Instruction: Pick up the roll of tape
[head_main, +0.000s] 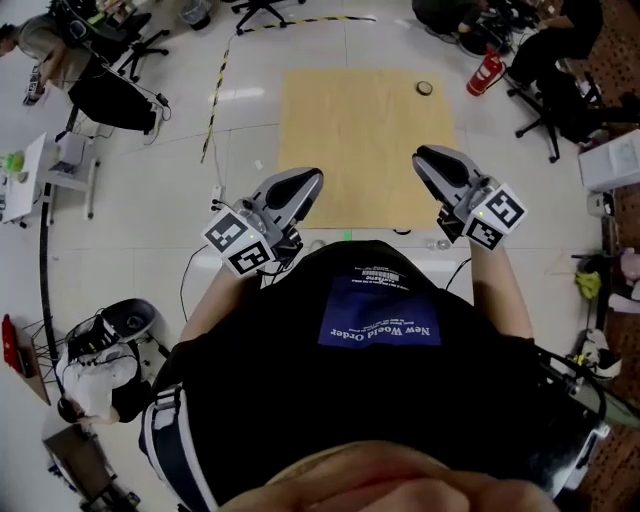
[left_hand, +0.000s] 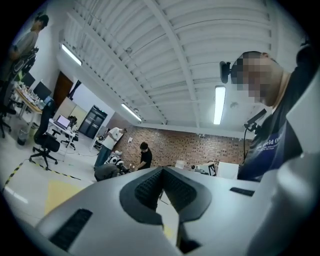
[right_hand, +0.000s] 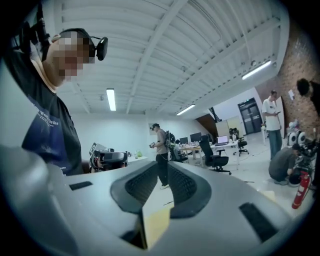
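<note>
The roll of tape (head_main: 425, 88) is a small dark ring lying near the far right corner of a tan square surface (head_main: 340, 150) in the head view. Both grippers are held close to the person's chest, well short of the roll. My left gripper (head_main: 305, 180) points at the surface's near left edge; its jaws meet at the tips (left_hand: 161, 170) with nothing between them. My right gripper (head_main: 428, 157) is at the near right edge, nearer the roll. Its jaws (right_hand: 161, 167) stand a little apart and hold nothing. Neither gripper view shows the roll.
A red fire extinguisher (head_main: 485, 72) stands just right of the roll. Seated people and office chairs (head_main: 545, 60) are at the far right. A yellow-black striped line (head_main: 215, 95) runs along the floor on the left. Desks and equipment (head_main: 100, 340) stand at the left.
</note>
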